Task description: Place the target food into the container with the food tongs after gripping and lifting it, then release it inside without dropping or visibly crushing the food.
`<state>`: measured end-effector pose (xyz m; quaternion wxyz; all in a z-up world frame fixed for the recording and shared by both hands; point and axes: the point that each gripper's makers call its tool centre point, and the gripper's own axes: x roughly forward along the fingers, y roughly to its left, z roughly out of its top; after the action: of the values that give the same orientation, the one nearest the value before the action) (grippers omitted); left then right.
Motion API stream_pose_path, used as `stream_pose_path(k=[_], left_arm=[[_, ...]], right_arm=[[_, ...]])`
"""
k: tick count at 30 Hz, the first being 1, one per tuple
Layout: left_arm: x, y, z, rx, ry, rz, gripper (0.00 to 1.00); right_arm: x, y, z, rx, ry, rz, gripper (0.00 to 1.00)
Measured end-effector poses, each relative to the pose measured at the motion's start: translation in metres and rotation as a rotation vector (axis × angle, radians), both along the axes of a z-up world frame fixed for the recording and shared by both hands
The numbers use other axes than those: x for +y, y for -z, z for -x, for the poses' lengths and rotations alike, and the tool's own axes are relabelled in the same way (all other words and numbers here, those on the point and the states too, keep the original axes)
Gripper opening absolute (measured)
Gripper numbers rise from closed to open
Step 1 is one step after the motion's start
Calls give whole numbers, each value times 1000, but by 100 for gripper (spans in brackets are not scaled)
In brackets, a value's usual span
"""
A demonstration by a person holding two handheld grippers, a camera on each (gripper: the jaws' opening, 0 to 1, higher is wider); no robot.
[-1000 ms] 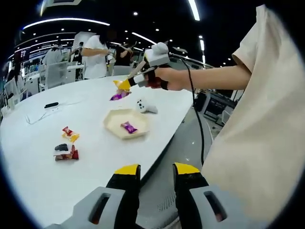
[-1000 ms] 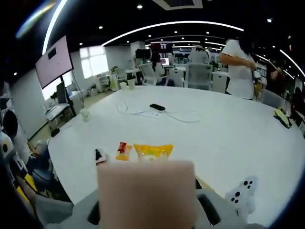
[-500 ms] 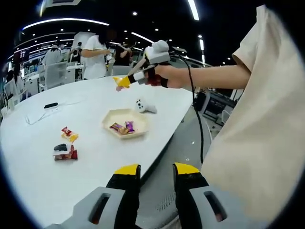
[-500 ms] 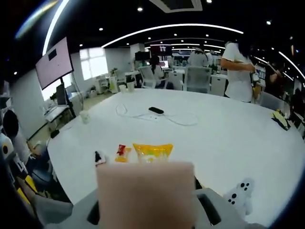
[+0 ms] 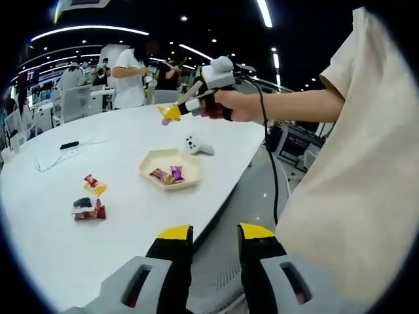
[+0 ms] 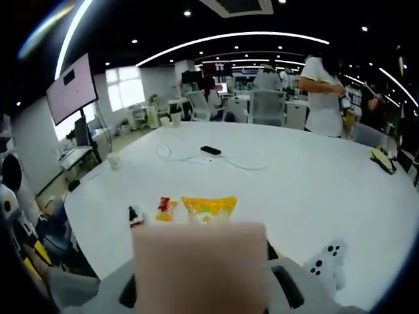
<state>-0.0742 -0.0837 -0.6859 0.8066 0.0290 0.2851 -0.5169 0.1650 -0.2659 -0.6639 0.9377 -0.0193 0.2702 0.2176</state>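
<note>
Crinkly foil-wrapped candies [image 5: 166,174] inside shallow hexagonal cream tray [image 5: 152,163]

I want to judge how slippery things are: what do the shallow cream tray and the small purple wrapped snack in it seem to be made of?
The shallow cream tray looks like matte moulded plastic or pulp, with no glare. The small purple wrapped snack looks wrapped in glossy plastic film, going by its saturated colour; probably slick.

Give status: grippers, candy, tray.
Right gripper raised above the table, holding nothing visible. Left gripper open, idle off the table edge. Two wrapped candies in the tray. Game controller beside tray, not blocking.
</note>
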Motion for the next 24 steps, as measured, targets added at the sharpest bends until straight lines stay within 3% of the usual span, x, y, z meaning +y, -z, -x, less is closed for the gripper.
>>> stream_pose_path(k=[24], left_arm=[[-4, -1, 3, -10, 9, -1, 26]], right_arm=[[-6, 0, 6, 6, 12, 1, 24]])
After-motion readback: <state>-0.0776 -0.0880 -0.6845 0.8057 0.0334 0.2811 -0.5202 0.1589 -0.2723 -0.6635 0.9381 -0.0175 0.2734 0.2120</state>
